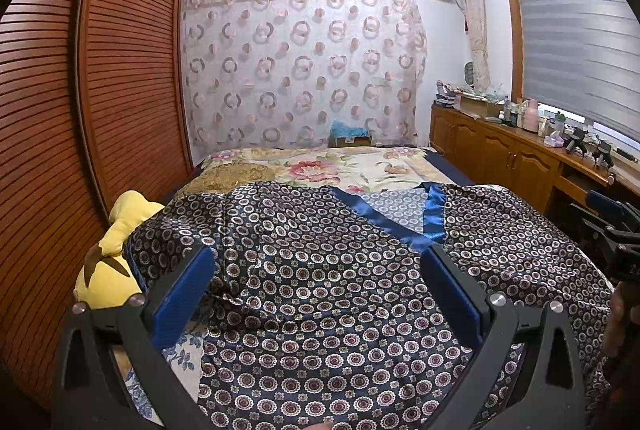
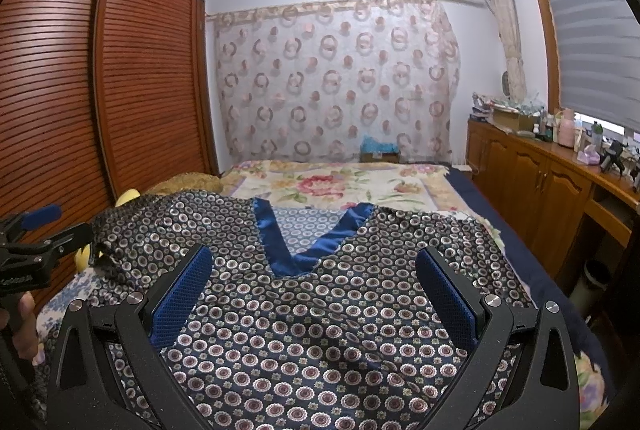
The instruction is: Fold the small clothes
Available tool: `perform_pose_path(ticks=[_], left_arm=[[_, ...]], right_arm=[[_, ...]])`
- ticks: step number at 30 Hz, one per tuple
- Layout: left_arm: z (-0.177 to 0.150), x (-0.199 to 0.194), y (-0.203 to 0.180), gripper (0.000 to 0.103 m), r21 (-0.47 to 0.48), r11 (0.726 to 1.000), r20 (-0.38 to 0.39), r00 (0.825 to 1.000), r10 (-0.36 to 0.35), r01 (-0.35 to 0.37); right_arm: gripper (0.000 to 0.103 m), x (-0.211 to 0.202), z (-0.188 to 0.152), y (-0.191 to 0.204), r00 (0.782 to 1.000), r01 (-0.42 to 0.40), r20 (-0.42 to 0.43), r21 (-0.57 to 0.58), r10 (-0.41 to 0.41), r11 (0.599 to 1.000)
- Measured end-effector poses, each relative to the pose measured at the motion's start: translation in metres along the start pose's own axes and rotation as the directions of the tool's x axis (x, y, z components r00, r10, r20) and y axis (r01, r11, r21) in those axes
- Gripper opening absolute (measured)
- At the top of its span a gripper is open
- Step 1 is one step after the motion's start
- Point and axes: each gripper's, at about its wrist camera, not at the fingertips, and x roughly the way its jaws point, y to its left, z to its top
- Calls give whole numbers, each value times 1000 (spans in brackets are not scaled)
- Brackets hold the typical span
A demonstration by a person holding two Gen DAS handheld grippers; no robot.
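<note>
Patterned top (image 1: 340, 290) on floral bed (image 1: 320, 165)

Spread flat on floral-quilted bed (image 2: 320, 181): dark navy satin top with circle print and blue V-neck trim (image 2: 320, 330). Above it, right black gripper with blue pads (image 2: 314, 262), jaws wide apart. At left edge, left gripper (image 2: 44, 230).

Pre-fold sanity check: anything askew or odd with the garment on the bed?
Mostly fine. The patterned top lies spread, V-neck up, but its left sleeve is bunched and draped over the yellow plush toy. Both grippers are open.
</note>
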Motion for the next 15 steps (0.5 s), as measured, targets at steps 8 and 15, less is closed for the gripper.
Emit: perform_pose_path(ticks=[8, 15], left_arm=[[-1, 2, 10, 103, -3, 1000, -3, 1000, -11, 11], [-7, 14, 40, 103, -8, 1000, -45, 999, 9, -10]], right_arm=[[103, 10, -4, 3, 1000, -7, -8, -13, 7, 1000], [103, 29, -4, 20, 998, -55, -32, -58, 54, 997]])
